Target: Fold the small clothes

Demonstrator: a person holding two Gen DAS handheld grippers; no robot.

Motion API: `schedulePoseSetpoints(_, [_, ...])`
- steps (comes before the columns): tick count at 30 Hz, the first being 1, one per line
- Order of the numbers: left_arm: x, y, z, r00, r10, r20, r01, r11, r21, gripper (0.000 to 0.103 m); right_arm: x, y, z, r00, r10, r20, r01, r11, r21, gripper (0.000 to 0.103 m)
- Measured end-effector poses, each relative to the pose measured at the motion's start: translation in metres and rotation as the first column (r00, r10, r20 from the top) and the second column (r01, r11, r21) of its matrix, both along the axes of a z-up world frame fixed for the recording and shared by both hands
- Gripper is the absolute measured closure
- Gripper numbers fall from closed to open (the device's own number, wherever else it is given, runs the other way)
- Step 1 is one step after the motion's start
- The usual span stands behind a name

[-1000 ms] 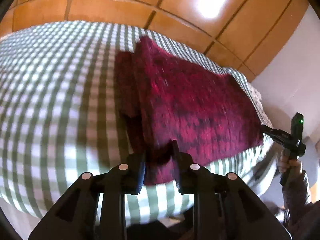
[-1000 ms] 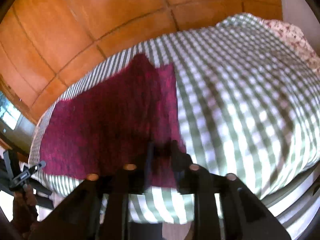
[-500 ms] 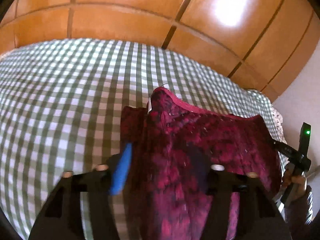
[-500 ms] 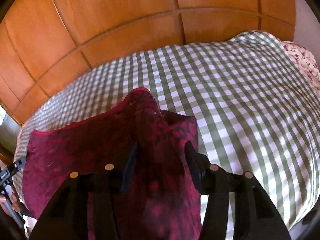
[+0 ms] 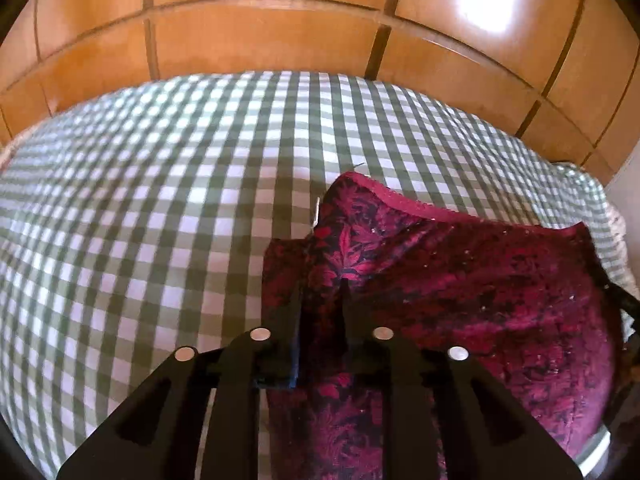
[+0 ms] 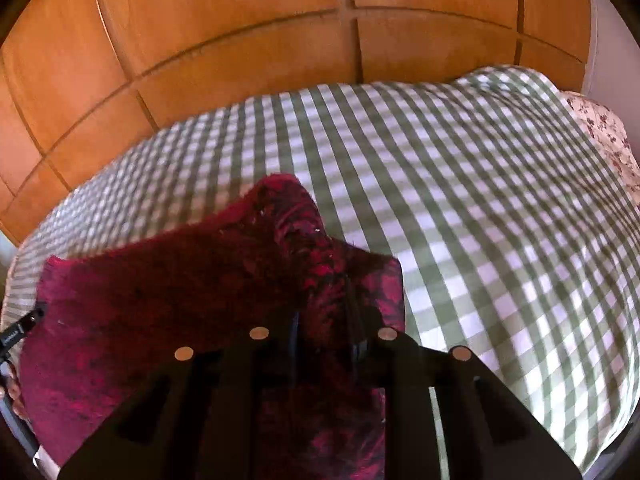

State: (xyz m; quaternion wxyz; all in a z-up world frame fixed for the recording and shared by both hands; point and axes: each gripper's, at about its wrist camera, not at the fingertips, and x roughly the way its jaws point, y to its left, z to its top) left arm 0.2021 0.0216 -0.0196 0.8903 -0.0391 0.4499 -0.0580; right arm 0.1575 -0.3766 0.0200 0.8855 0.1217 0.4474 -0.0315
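A dark red patterned cloth [image 5: 460, 280] is held stretched between my two grippers over the green checked bed [image 5: 180, 200]. My left gripper [image 5: 320, 300] is shut on the cloth's left corner, and the corner stands up past the fingers. In the right wrist view my right gripper [image 6: 324, 304] is shut on the cloth's [image 6: 180, 300] right corner. The cloth's lower part hangs down under both grippers and hides the near bed edge.
Orange-brown wooden wardrobe panels [image 5: 260, 32] stand behind the bed. A floral pillow [image 6: 604, 136] lies at the far right of the bed. The other gripper shows at the edge of each view [image 6: 20, 328].
Both grippers opened over the near edge of the cloth, then shut on it again. The cloth now stands raised between them and the views have tilted up toward the wardrobe.
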Motion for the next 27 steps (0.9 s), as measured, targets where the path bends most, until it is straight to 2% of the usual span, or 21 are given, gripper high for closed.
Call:
schedulePoseSetpoints(1, [-0.003,-0.001,0.003,1.000,0.009,0.011,-0.009,1.000,0.019,0.076,0.000,0.001,0.001,1.000,-0.002,-0.001,0.002,1.000,-0.009,0.080])
schedulePoseSetpoints(2, [-0.007,-0.003,0.008,0.999,0.019,0.031,-0.021,0.999,0.042,0.065,-0.001,0.002,0.004,1.000,-0.001,0.001,0.001,1.000,-0.020,0.077])
schedulePoseSetpoints(3, [-0.015,-0.004,0.014,0.998,0.028,0.063,-0.033,0.997,0.069,0.052,-0.002,0.002,0.007,1.000,0.002,0.011,-0.002,1.000,-0.030,0.067])
schedulePoseSetpoints(4, [-0.020,-0.004,0.017,0.996,0.030,0.080,-0.036,0.996,0.082,0.048,-0.004,0.003,0.011,1.000,0.002,0.019,-0.002,0.999,-0.037,0.061])
schedulePoseSetpoints(5, [-0.026,-0.006,0.020,0.995,0.030,0.093,-0.039,0.995,0.089,0.047,-0.008,0.004,0.017,0.999,-0.001,0.032,0.002,0.999,-0.044,0.055])
schedulePoseSetpoints(9, [-0.055,-0.011,0.034,0.987,0.011,0.162,-0.030,0.993,0.114,0.047,-0.030,0.013,0.038,0.996,0.009,0.091,-0.005,0.999,-0.047,0.054])
schedulePoseSetpoints(13, [-0.079,-0.019,0.042,0.979,-0.017,0.203,-0.009,0.992,0.126,0.047,-0.046,0.033,0.051,0.989,0.083,0.122,-0.079,0.996,-0.040,0.050])
schedulePoseSetpoints(16, [-0.088,-0.023,0.043,0.978,-0.031,0.206,0.007,0.993,0.115,0.047,-0.055,0.054,0.054,0.984,0.147,0.102,-0.149,0.989,0.007,0.049])
schedulePoseSetpoints(20, [-0.097,-0.026,0.042,0.977,-0.049,0.209,0.026,0.993,0.113,0.047,-0.063,0.086,0.051,0.972,0.222,0.082,-0.219,0.975,-0.037,0.049])
schedulePoseSetpoints(24, [-0.102,-0.028,0.040,0.976,-0.062,0.208,0.040,0.993,0.111,0.047,-0.056,0.097,0.042,0.977,0.205,0.061,-0.200,0.977,-0.080,0.049])
schedulePoseSetpoints(27, [-0.101,-0.030,0.039,0.977,-0.069,0.202,0.048,0.993,0.110,0.047,-0.046,0.095,0.040,0.981,0.186,0.055,-0.181,0.980,-0.076,0.049])
